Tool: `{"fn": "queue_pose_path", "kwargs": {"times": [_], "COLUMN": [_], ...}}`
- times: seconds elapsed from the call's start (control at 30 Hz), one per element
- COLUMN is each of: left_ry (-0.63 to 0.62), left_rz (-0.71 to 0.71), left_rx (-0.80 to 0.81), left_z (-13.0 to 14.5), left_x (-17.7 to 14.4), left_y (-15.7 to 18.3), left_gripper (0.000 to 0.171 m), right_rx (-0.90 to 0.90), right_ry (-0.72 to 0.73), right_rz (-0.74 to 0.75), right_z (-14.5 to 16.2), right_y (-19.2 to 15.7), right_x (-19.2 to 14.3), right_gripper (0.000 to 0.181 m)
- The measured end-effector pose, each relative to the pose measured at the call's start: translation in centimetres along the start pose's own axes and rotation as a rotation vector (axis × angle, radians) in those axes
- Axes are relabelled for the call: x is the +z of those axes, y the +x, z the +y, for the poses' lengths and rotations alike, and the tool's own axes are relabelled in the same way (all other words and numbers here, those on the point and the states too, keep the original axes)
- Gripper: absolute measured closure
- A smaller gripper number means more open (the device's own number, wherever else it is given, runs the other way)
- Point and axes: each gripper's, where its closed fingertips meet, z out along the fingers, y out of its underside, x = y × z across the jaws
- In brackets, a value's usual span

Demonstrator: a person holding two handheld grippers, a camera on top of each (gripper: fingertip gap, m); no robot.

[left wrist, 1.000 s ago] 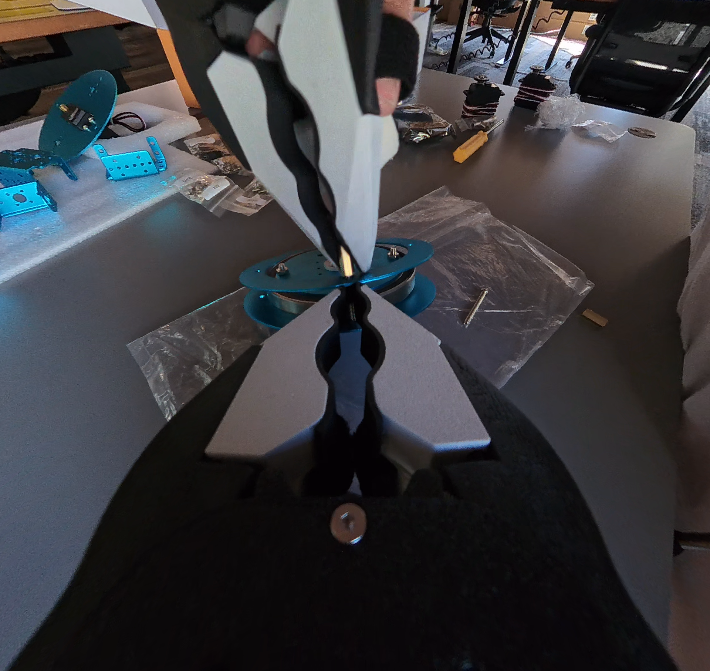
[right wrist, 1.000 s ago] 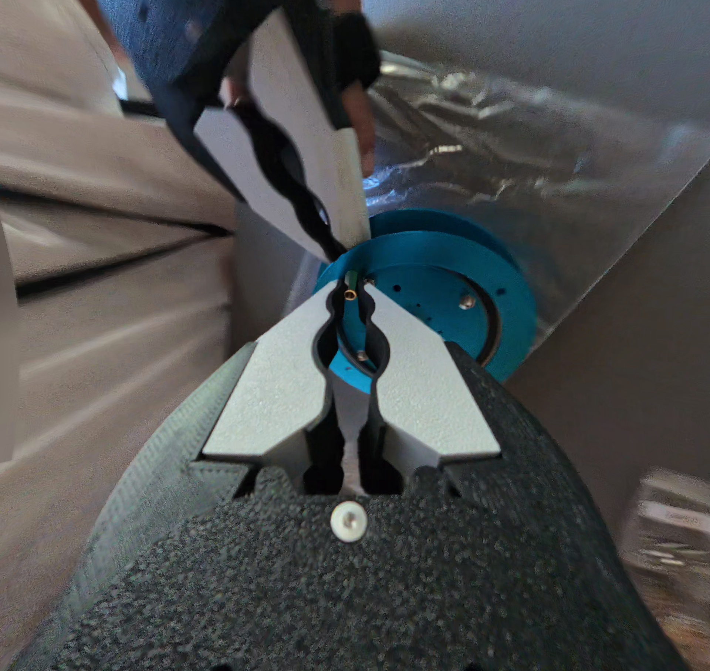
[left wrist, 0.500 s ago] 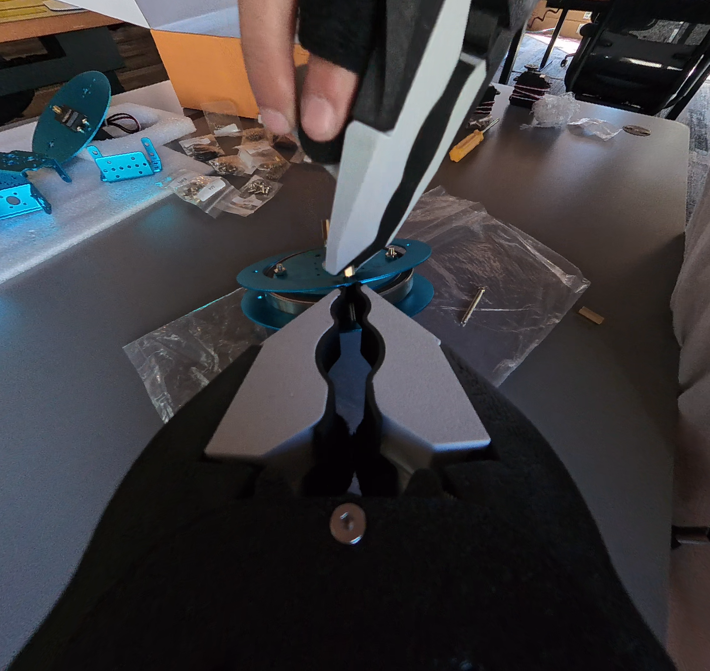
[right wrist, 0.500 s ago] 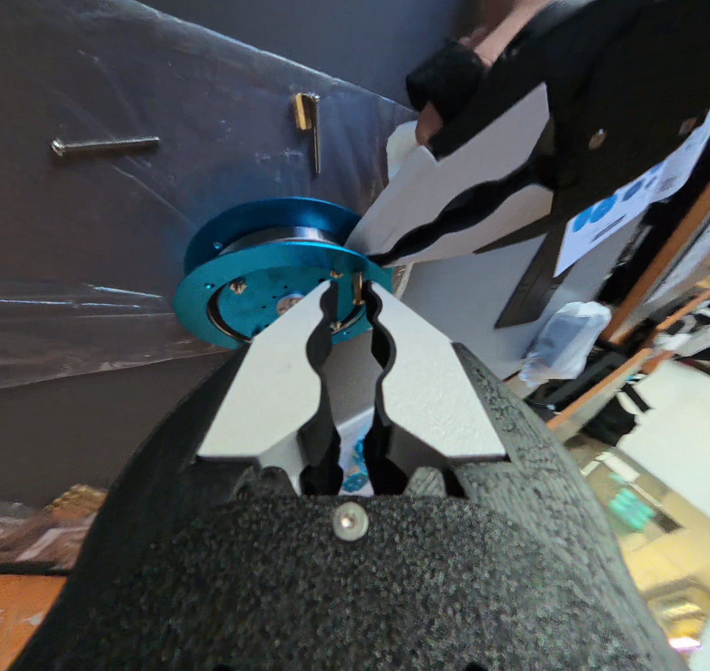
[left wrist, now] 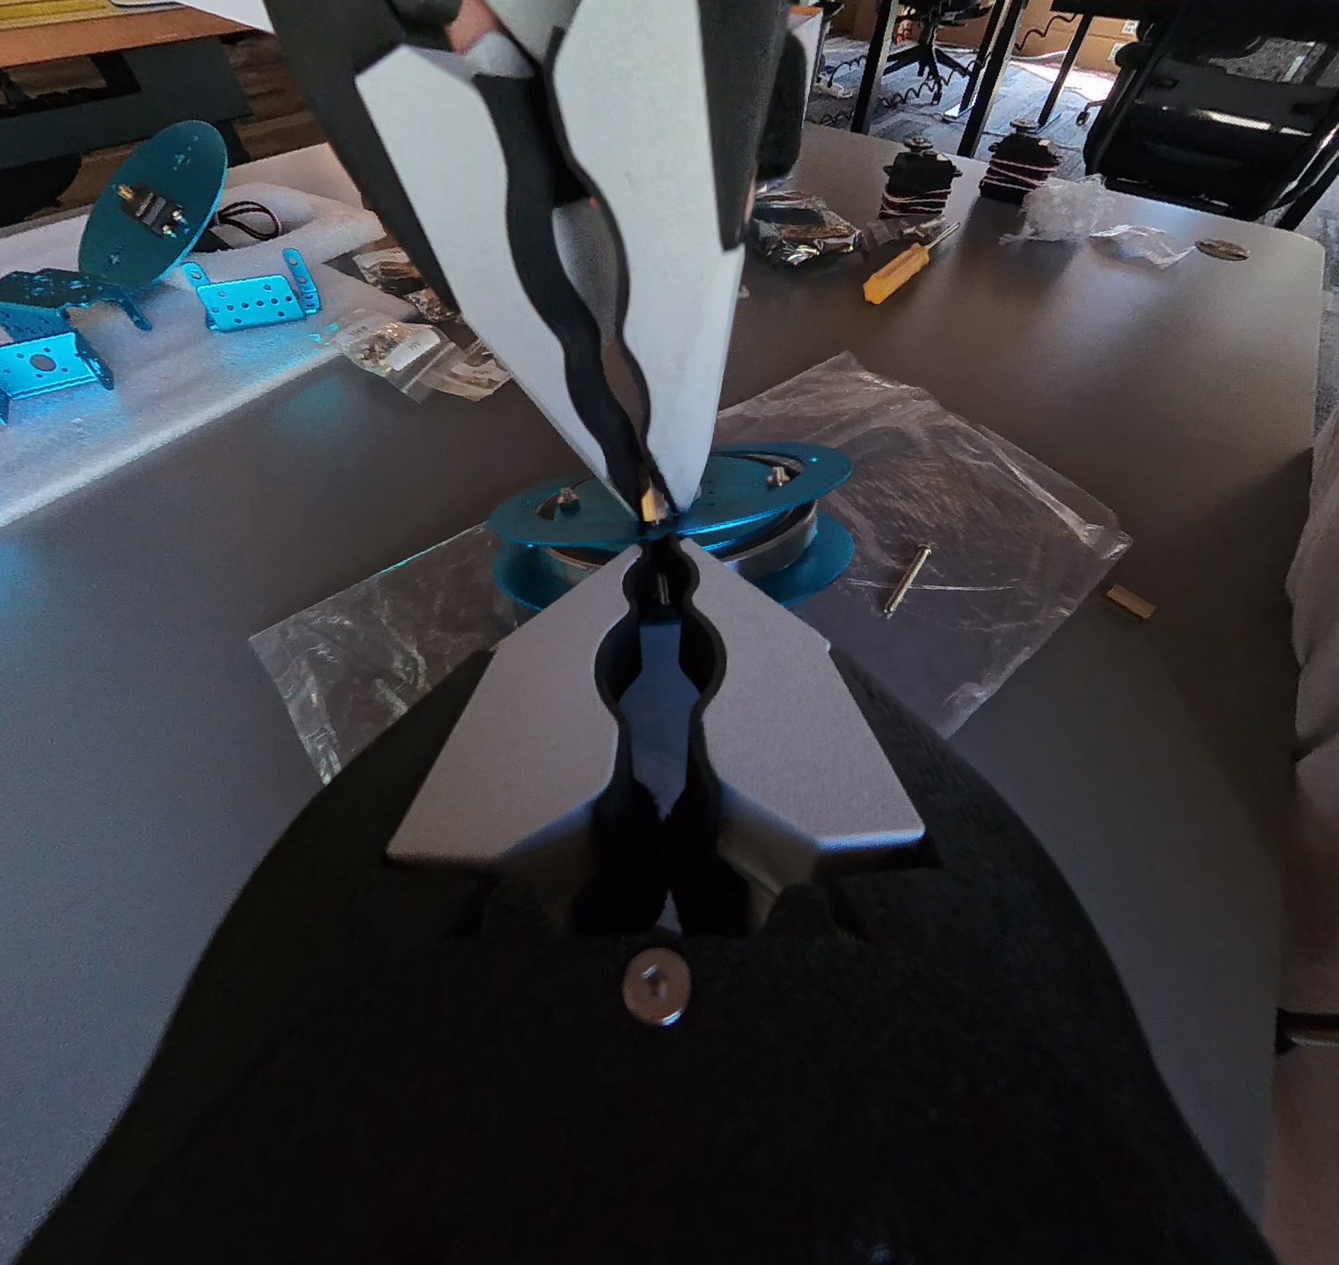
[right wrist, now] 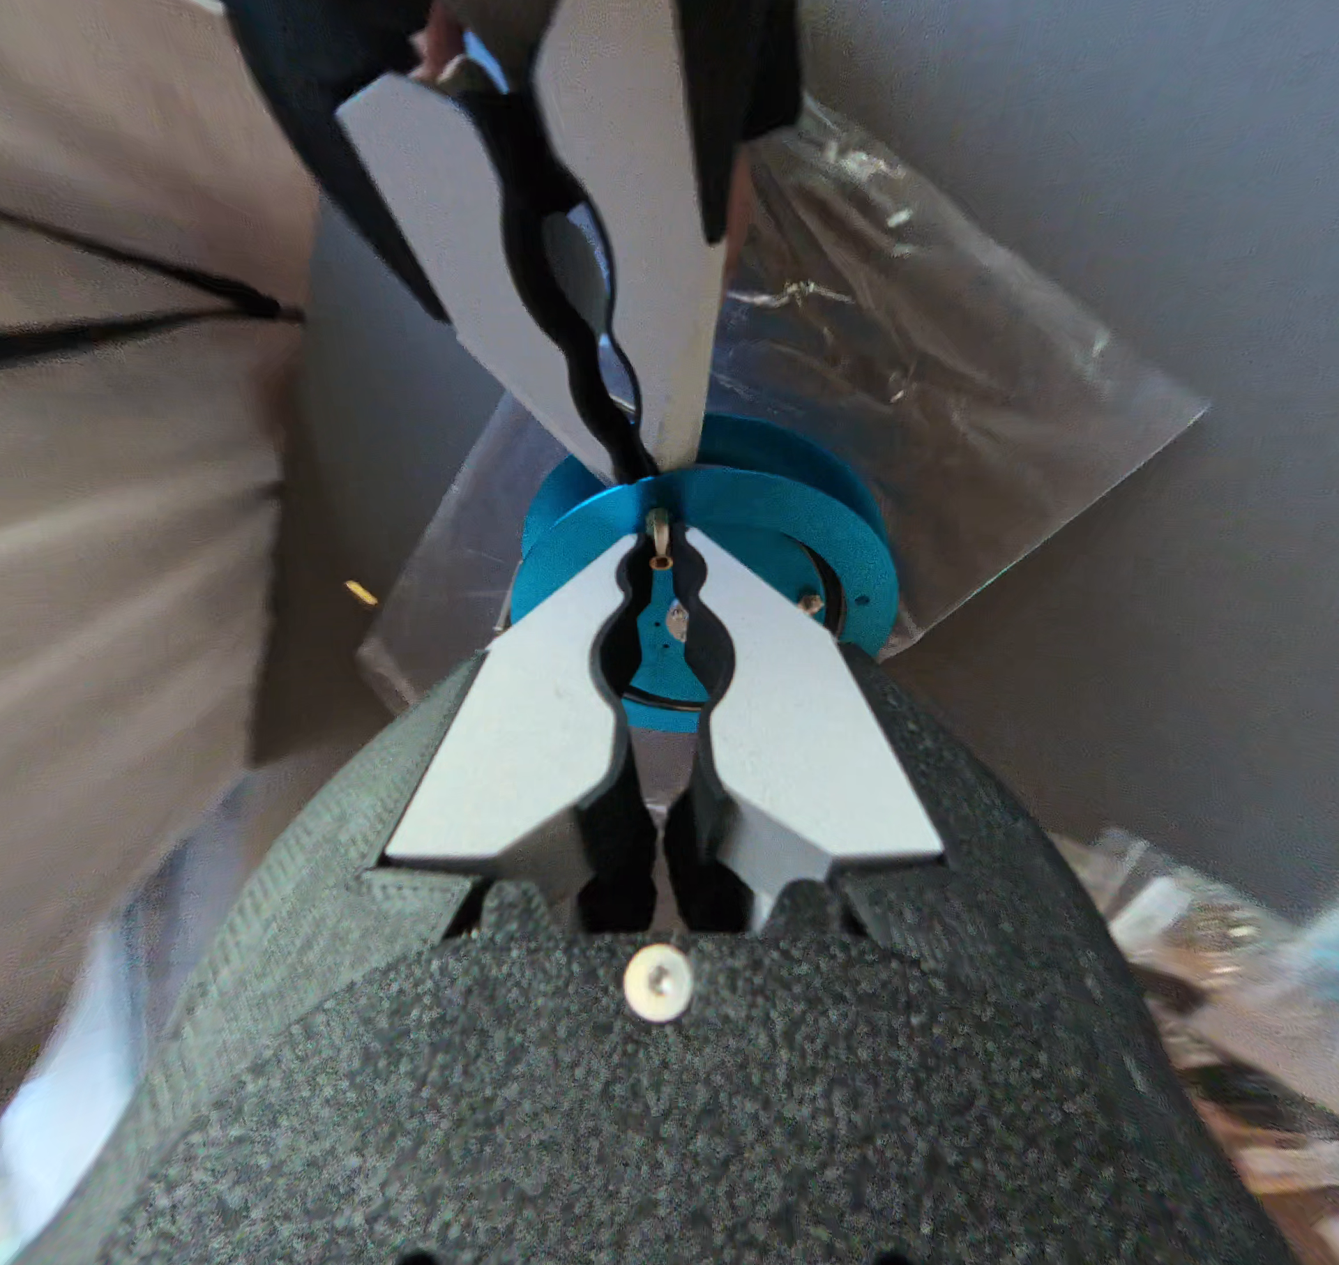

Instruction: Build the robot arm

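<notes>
While the left gripper (left wrist: 661,564) sits at mid-frame, its jaws pinched on a thin threaded screw (left wrist: 661,589) under the top plate's near rim, the blue turntable bearing (left wrist: 761,498) rests on a clear plastic bag (left wrist: 942,506) on the grey table (left wrist: 1087,375). From the top of the frame the right gripper (left wrist: 656,502) reaches down — nipped tight on a small brass standoff (right wrist: 659,531) — while a loose bolt (left wrist: 906,578) lies right of centre and a yellow-handled screwdriver (left wrist: 902,274) at upper right.
</notes>
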Motion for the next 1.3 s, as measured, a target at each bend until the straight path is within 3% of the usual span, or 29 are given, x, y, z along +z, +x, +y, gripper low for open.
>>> {"fn": "queue_pose_path", "kwargs": {"times": [0.17,0.27,0.3,0.4,0.5,0.63,0.73,0.83,0.93,1.0,1.07,1.13,1.3], "left_ry": [-0.013,-0.018,-0.015,-0.008,-0.005,0.000,0.001,-0.001,-0.002,-0.003,-0.005,-0.005,-0.008], "left_rz": [0.001,-0.009,-0.011,-0.009,-0.004,0.004,0.011,0.017,0.014,0.008,0.011,0.012,0.018], "left_rx": [0.020,0.026,0.024,0.025,0.013,0.001,-0.002,0.003,0.005,0.001,0.002,0.005,0.002], "left_z": [0.2,0.2,0.2,0.2,0.1,0.1,0.1,0.1,0.1,0.1,0.1,0.1,0.1], "left_x": [0.1,0.2,0.1,0.0,0.0,-0.1,-0.1,0.0,0.0,0.0,0.0,0.0,0.0], "left_y": [0.2,0.1,0.1,0.1,0.1,0.0,0.1,0.3,0.3,0.2,0.2,0.2,0.3], "left_gripper": [0.171,0.171,0.171,0.171,0.170,0.170,0.170,0.171,0.170,0.171,0.171,0.171,0.171], "right_rx": [0.326,0.377,0.337,-0.012,-0.416,-0.958,-1.214,-1.291,-1.389,-1.439,-1.522,-1.559,-1.342], "right_ry": [-0.067,-0.081,-0.079,-0.045,-0.004,-0.006,0.030,0.026,0.040,-0.025,-0.038,-0.105,-0.151], "right_rz": [-0.114,-0.162,-0.158,-0.015,0.325,0.794,0.957,1.036,1.068,1.102,1.164,1.164,1.016], "right_z": [0.4,0.5,0.4,0.3,-0.3,-0.8,0.0,0.1,-0.5,-0.6,-1.3,-1.3,-0.9], "right_y": [-0.7,-0.9,-0.9,-0.1,1.4,1.5,0.6,0.9,0.3,0.8,0.6,0.6,0.8], "right_x": [0.2,0.3,0.3,0.2,-0.7,-1.8,-0.9,-0.6,-0.9,-0.8,-1.2,-1.3,-1.1], "right_gripper": [0.177,0.177,0.177,0.167,0.149,0.144,0.150,0.147,0.157,0.161,0.176,0.177,0.177]}}
